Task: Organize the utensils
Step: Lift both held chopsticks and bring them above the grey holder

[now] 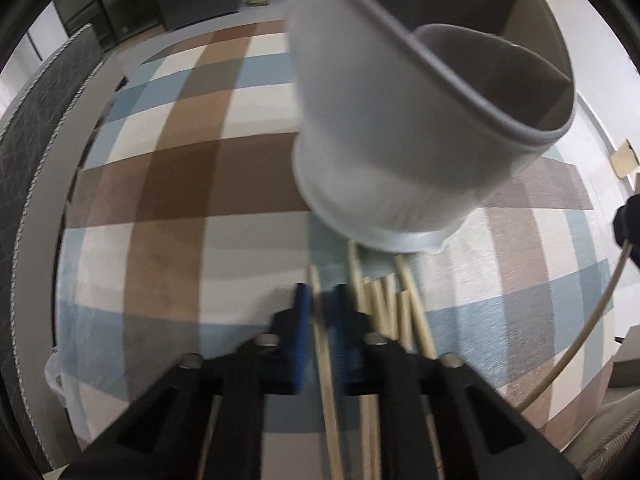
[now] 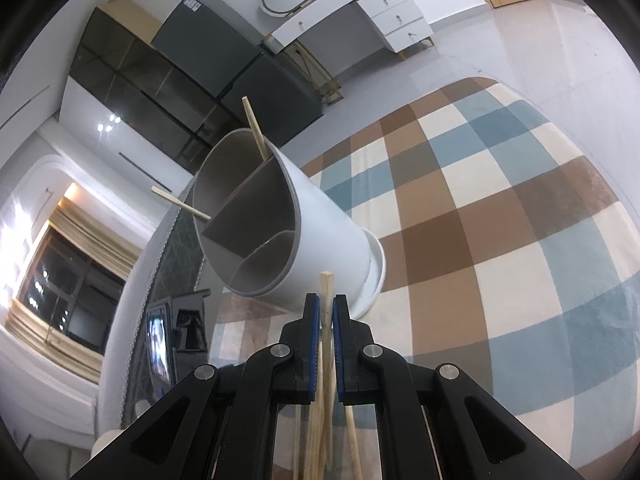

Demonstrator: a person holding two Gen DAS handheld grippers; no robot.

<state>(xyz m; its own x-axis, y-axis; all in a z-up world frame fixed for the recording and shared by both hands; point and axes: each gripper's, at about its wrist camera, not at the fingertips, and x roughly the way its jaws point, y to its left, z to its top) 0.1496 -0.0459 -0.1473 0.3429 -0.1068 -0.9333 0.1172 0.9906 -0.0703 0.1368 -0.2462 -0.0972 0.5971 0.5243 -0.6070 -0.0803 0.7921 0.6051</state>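
The left claw (image 1: 322, 304) was seen clenched on a single pale wooden chopstick (image 1: 325, 360), the blue pads (image 1: 301, 320) pressed against its sides part-way along the shaft. The right claw (image 2: 327, 320) was likewise clenched on another chopstick (image 2: 326, 308), held a little below its squared upper end. Just beside the left claw a loose heap of chopsticks (image 1: 394, 312) lay on the checked rug (image 1: 160, 200), their far ends running under the base of the white utensil holder (image 1: 380, 128). The holder stood immediately beyond, divided into compartments, and two chopsticks (image 2: 256, 128) were already leaning out of its back compartments in the right wrist view.

The sticks were judged light, stiff and smooth, so a thin one could be expected to pivot or slip between the pads; a grip nearer the middle would be steadier. The holder was judged light enough to be nudged or tipped. Open rug lay all round, with a bed edge (image 1: 36, 128) to one side and furniture well apart.
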